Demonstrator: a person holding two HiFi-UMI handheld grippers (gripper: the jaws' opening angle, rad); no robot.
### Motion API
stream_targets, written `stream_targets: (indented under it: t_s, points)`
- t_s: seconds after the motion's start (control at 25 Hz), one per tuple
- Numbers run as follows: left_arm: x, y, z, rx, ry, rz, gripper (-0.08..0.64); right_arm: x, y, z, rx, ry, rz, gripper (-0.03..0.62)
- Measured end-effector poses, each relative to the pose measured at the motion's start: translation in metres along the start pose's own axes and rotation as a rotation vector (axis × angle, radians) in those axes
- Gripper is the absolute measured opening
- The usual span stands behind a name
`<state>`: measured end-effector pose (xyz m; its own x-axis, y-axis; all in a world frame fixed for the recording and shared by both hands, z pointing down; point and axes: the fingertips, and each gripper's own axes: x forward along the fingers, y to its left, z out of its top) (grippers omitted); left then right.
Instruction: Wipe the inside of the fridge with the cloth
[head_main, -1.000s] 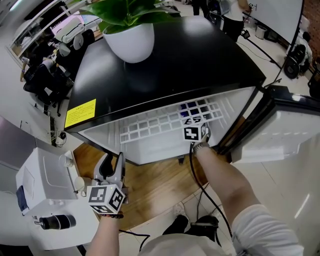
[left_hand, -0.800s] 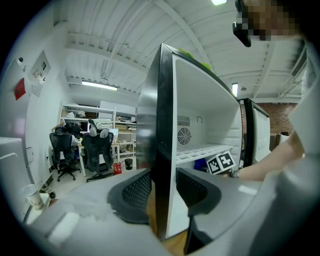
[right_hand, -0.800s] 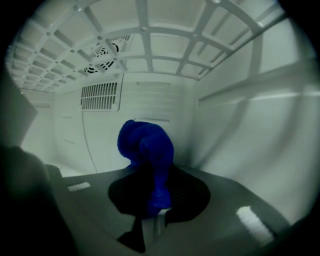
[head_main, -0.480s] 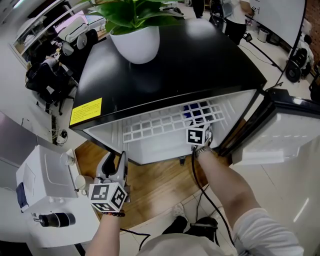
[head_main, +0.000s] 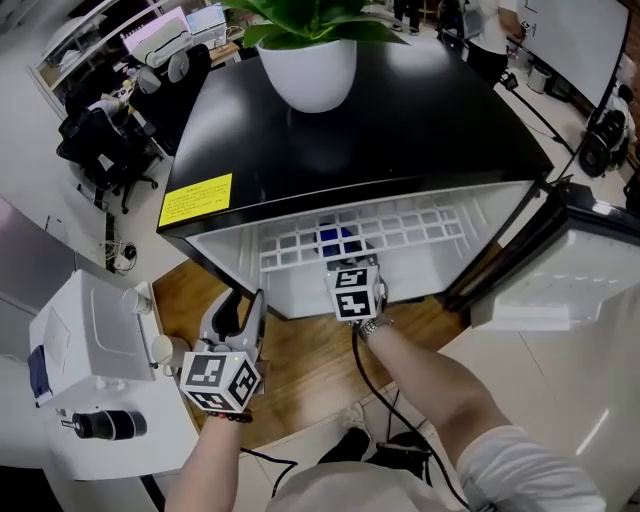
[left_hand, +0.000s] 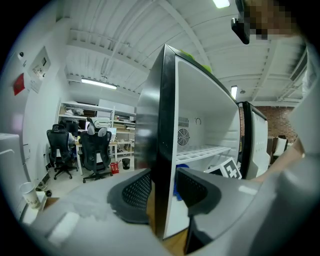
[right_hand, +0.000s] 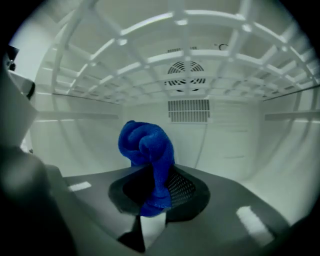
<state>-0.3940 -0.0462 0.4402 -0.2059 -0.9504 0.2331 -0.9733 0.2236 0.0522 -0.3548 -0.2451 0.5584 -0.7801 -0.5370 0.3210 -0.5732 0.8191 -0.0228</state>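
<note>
The fridge (head_main: 400, 130) has a black top and stands open, its white wire shelf (head_main: 410, 228) showing. My right gripper (head_main: 345, 262) reaches in under that shelf, left of centre, shut on the bunched blue cloth (head_main: 337, 240). In the right gripper view the cloth (right_hand: 147, 145) sticks up from between the jaws of the right gripper (right_hand: 152, 182), in front of the white back wall with its vent (right_hand: 187, 111). My left gripper (head_main: 240, 310) hangs open outside the fridge's lower left corner. The fridge's black front edge (left_hand: 161, 150) lines up between the jaws of the left gripper (left_hand: 162, 192); whether it touches I cannot tell.
A white pot (head_main: 308, 70) with a green plant stands on the fridge top. The fridge door (head_main: 585, 270) hangs open at the right. A white appliance (head_main: 80, 370) sits at the left by my left gripper. Office chairs (head_main: 100, 150) stand beyond, and a cable (head_main: 400, 410) trails over the wooden floor.
My right gripper has carried the blue cloth from the right part of the fridge interior to left of centre. The left gripper has stayed where it was.
</note>
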Motion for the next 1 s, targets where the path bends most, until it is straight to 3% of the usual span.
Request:
stream_targets:
  t_s: [0.24, 0.4, 0.72, 1.0]
  points:
    - [0.000, -0.001, 0.000, 0.007, 0.005, -0.019, 0.149, 0.018, 0.073, -0.006, -0.036, 0.030, 0.136, 0.066]
    - [0.000, -0.002, 0.000, 0.026, 0.006, -0.019, 0.149, 0.028, 0.094, -0.019, -0.056, 0.070, 0.169, 0.066]
    - [-0.001, -0.002, 0.000, 0.030, -0.003, -0.013, 0.149, 0.039, 0.087, -0.041, -0.121, 0.157, 0.123, 0.066]
    - [-0.002, -0.002, 0.000, 0.031, -0.006, -0.018, 0.149, 0.034, 0.064, -0.047, -0.131, 0.173, 0.074, 0.066]
